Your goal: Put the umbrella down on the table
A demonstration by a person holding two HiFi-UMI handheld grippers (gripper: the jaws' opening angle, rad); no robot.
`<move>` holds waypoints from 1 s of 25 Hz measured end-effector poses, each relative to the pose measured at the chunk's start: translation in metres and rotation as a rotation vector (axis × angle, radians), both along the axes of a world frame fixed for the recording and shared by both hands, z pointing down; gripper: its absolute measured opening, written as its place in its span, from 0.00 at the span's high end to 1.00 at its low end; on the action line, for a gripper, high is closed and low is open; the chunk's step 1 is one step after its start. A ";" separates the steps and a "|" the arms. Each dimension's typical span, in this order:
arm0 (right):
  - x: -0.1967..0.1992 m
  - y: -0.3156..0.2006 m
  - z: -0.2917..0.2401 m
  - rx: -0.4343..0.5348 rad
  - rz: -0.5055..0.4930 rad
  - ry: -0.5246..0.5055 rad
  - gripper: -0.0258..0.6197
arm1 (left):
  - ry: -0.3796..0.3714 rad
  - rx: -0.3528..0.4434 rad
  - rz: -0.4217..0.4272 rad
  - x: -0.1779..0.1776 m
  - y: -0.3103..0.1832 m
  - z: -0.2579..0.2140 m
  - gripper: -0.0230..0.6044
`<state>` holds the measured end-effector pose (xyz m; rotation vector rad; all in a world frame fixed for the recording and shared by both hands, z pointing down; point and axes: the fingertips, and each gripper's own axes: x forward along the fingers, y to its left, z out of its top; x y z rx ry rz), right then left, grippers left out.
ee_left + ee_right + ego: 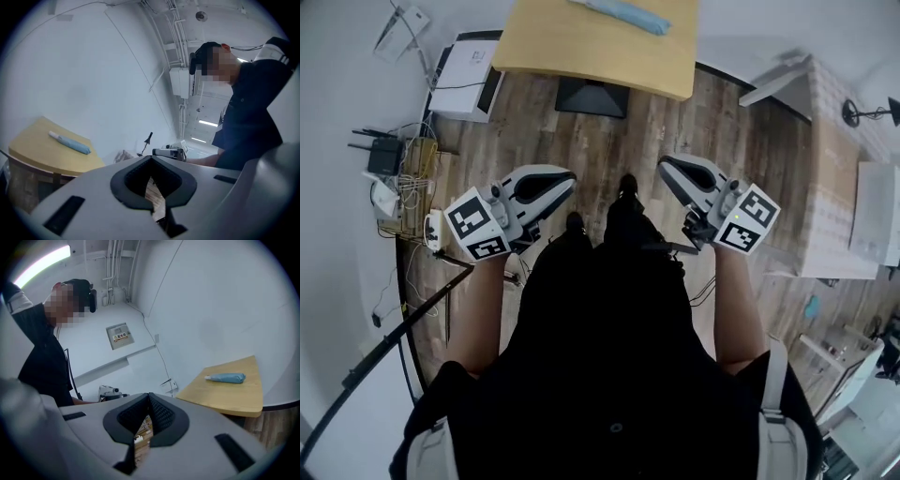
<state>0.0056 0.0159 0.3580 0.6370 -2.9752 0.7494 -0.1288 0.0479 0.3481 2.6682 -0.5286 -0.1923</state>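
A folded light-blue umbrella (623,14) lies on the pale wooden table (581,52) at the top of the head view. It also shows as the umbrella (70,142) in the left gripper view and the umbrella (226,377) in the right gripper view, resting on the table (229,397). My left gripper (567,178) and right gripper (666,164) hang over the wood floor, close to the person's body and well short of the table. Each has its jaws together with nothing between them, as seen on the left gripper (151,159) and the right gripper (149,394).
A black table base (592,97) stands under the table's near edge. A white printer (469,75) and a tangle of cables with a router (394,159) lie at the left. A white counter (834,187) runs along the right. The person (248,117) fills the lower head view.
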 end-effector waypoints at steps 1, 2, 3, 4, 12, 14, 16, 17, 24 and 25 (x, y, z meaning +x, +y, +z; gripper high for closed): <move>-0.003 0.009 0.005 -0.010 -0.007 0.018 0.93 | 0.009 -0.011 -0.014 -0.005 0.008 0.008 0.95; -0.006 0.016 0.009 -0.018 -0.011 0.033 0.93 | 0.022 -0.022 -0.025 -0.008 0.014 0.015 0.95; -0.007 0.023 0.011 -0.024 -0.015 0.046 0.93 | 0.037 -0.035 -0.030 -0.009 0.018 0.020 0.95; -0.008 0.030 0.012 -0.027 -0.020 0.057 0.93 | 0.051 -0.044 -0.030 -0.007 0.022 0.023 0.95; -0.005 0.059 0.001 0.037 -0.085 0.092 0.93 | 0.020 0.019 0.021 0.020 0.059 -0.004 0.95; -0.005 0.068 -0.003 0.067 -0.107 0.093 0.93 | 0.024 0.026 0.039 0.025 0.070 -0.014 0.95; 0.005 0.082 -0.005 0.081 -0.117 0.095 0.93 | 0.007 0.017 0.057 0.040 0.082 -0.015 0.95; 0.014 0.089 -0.005 0.083 -0.117 0.091 0.93 | -0.005 0.009 0.068 0.051 0.088 -0.014 0.95; 0.106 0.136 0.013 -0.019 -0.051 0.006 0.93 | -0.035 -0.019 0.165 0.146 0.134 -0.016 0.95; 0.113 0.140 0.017 -0.027 -0.052 0.002 0.93 | -0.041 -0.023 0.192 0.156 0.143 -0.014 0.95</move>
